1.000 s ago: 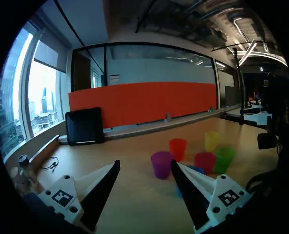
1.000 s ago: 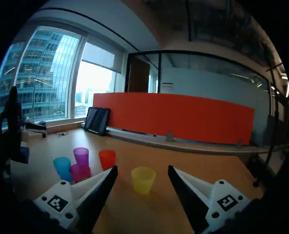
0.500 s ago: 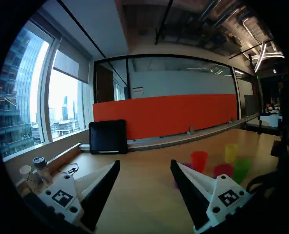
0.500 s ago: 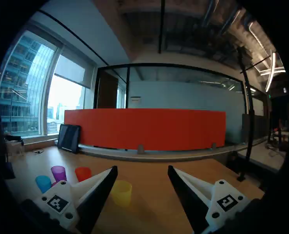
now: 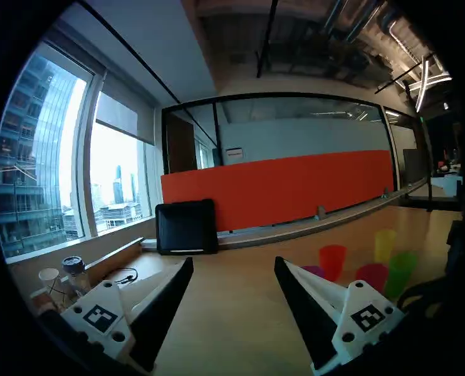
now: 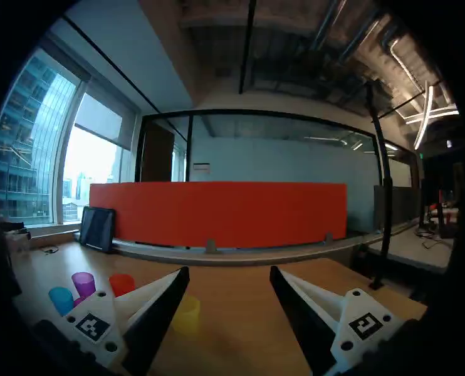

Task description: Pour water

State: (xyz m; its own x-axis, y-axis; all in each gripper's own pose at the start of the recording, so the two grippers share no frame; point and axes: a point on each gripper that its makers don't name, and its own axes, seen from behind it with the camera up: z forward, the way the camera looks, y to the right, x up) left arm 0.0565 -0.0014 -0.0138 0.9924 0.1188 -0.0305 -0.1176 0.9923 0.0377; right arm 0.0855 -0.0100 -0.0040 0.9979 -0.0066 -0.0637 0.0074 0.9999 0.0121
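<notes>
Left tool [image 5: 232, 263] is wide open with nothing between its fingers, low over the wooden bench [image 5: 232, 326]. The cups cluster on the bench to its right. The red cup [image 5: 332, 260] is just past the right finger and the purple cup [image 5: 314, 271] is mostly hidden behind that finger. The pink cup [image 5: 371, 276] and green cup [image 5: 400, 274] stand side by side, with the yellow cup [image 5: 385, 242] behind them. Right tool [image 6: 228, 272] is equally wide open and holds nothing. In the right gripper view the yellow cup is partly behind its left finger, and the red, purple and blue cup [image 6: 61, 299] are further left. A black tablet [image 5: 187, 227] leans at the bench's far edge, below an orange partition [image 5: 282, 188].
</notes>
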